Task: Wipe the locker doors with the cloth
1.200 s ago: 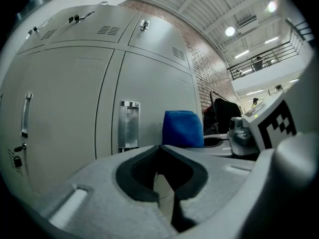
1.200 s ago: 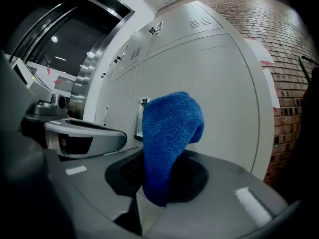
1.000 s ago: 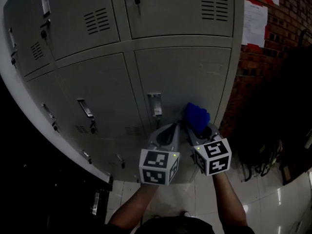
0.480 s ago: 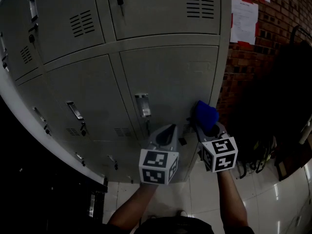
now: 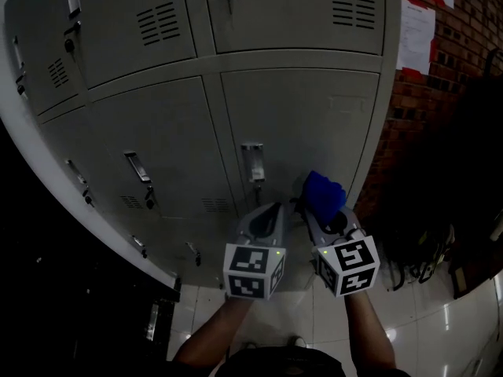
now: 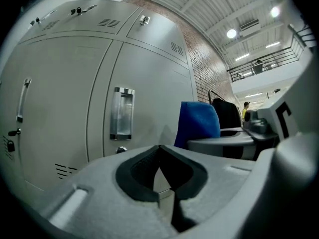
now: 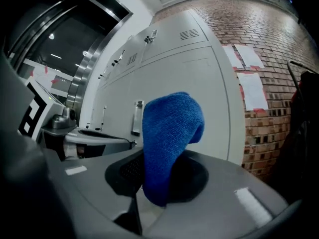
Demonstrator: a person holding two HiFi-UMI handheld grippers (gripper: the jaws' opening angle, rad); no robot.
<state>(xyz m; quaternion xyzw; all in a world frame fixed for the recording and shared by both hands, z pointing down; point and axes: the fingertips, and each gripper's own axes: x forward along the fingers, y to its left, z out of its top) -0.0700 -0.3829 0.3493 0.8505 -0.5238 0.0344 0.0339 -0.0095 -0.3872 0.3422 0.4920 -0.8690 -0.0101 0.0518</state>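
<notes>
Right gripper (image 5: pixel 321 217) clenched on blue cloth (image 7: pixel 169 133), close to lower locker door (image 5: pixel 306 124); contact unclear. Left gripper (image 6: pixel 160 156) jaws together, empty, near door handle (image 5: pixel 252 162). Brick wall (image 5: pixel 444 93) with papers (image 5: pixel 416 26) at right.

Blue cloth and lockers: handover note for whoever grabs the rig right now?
Right tongs: shut on the blue microfibre cloth, held up by the lower-right grey metal locker door, right of its chrome handle; contact unclear.
Left tongs: shut, empty, alongside.
Done: cloth in grip; no wiped area can be told.
To do: wipe this door, then the other doors.
</notes>
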